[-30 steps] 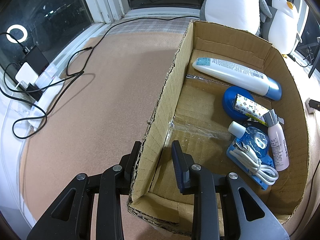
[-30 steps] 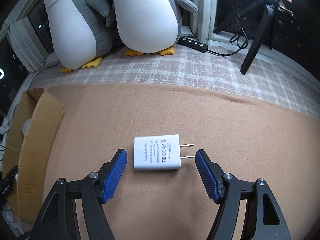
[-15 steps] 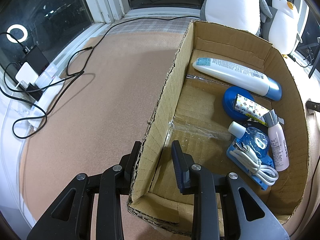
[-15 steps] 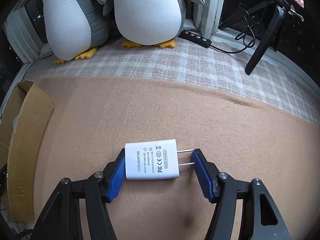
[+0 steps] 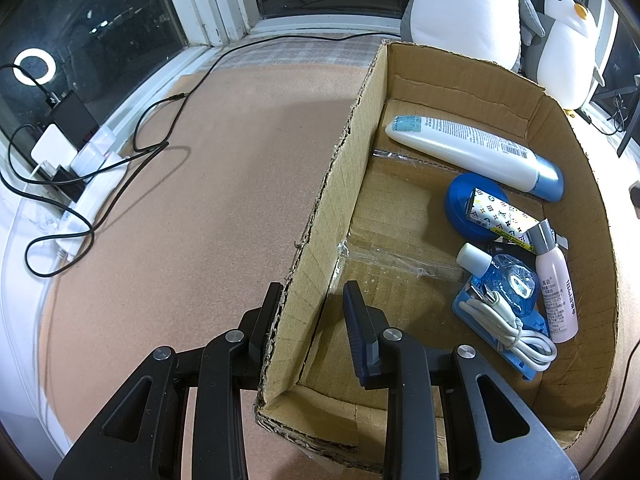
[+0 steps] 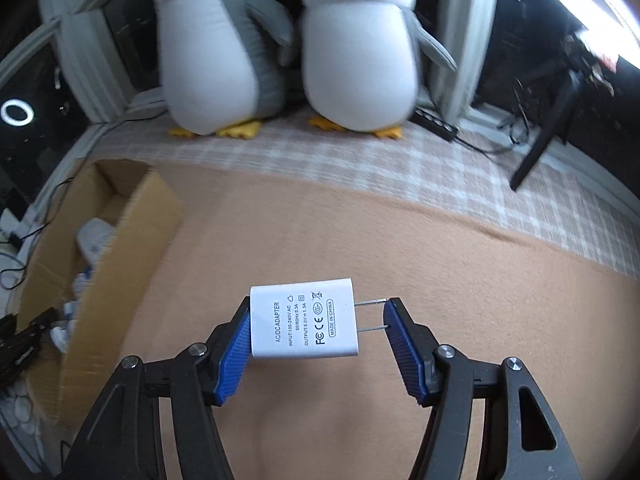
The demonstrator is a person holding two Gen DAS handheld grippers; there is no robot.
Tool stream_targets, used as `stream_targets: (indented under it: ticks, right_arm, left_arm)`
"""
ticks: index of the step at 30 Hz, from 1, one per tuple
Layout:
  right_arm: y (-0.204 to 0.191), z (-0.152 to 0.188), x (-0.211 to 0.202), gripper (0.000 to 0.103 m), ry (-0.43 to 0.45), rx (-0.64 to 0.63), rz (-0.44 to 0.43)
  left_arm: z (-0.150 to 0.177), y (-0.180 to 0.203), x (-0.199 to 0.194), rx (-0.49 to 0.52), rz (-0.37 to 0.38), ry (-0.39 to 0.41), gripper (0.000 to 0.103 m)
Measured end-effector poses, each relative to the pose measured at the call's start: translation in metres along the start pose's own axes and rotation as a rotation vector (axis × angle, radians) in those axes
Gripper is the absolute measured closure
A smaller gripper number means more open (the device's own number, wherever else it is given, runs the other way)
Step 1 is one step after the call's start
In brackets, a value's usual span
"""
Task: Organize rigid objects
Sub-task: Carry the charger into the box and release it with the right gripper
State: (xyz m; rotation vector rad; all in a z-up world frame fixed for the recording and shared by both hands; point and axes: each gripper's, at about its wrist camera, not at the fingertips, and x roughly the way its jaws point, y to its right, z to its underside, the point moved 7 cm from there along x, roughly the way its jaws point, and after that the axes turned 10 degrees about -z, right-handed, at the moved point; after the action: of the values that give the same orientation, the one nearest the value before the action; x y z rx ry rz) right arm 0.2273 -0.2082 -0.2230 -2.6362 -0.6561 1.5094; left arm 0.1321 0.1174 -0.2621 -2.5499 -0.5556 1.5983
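Adapter [image 6: 304, 322] clenched end-to-end in right tool [image 6: 316, 344], prongs on right pad, long axis across jaws, off the desk. Box [image 6: 120, 248] lies left; left tool [image 5: 312, 320] clamps its near-left wall.

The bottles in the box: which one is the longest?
The white bottle with the blue cap, lying on its side at the far end of the box. The pink bottle and the small blue bottle are much shorter.
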Motion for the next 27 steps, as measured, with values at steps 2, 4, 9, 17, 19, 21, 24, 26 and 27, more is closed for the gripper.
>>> stream_targets:
  ticks: [2, 4, 9, 17, 19, 21, 24, 26, 27]
  right_arm:
    - [-0.02, -0.004, -0.006, 0.044, 0.014, -0.034, -0.027]
    - [-0.041, -0.007, -0.01, 0.044, 0.022, -0.069, -0.056]
    - [-0.093, -0.01, -0.016, 0.044, 0.026, -0.165, -0.116]
    - [-0.155, -0.005, -0.012, 0.044, 0.01, -0.276, -0.18]
    - [-0.166, -0.004, -0.01, 0.044, 0.004, -0.297, -0.189]
    - [-0.176, -0.002, -0.007, 0.044, -0.002, -0.314, -0.199]
    - [-0.188, 0.001, -0.003, 0.044, -0.01, -0.338, -0.212]
    - [-0.195, 0.004, 0.0, 0.044, -0.019, -0.356, -0.217]
    - [-0.199, 0.006, 0.002, 0.044, -0.026, -0.365, -0.219]
  left_arm:
    - [0.0, 0.0, 0.0, -0.001, 0.0, 0.0, 0.075]
    - [0.0, 0.0, 0.0, -0.001, 0.0, 0.0, 0.076]
    - [0.0, 0.0, 0.0, -0.001, 0.0, 0.0, 0.076]
    - [0.0, 0.0, 0.0, -0.002, 0.0, 0.0, 0.076]
    - [0.0, 0.0, 0.0, -0.002, 0.0, 0.0, 0.076]
    - [0.0, 0.0, 0.0, -0.002, 0.0, 0.0, 0.076]
    - [0.0, 0.0, 0.0, -0.002, 0.0, -0.001, 0.076]
    - [0.0, 0.0, 0.0, -0.002, 0.0, 0.0, 0.076]
    - [0.0, 0.0, 0.0, -0.002, 0.001, 0.0, 0.076]
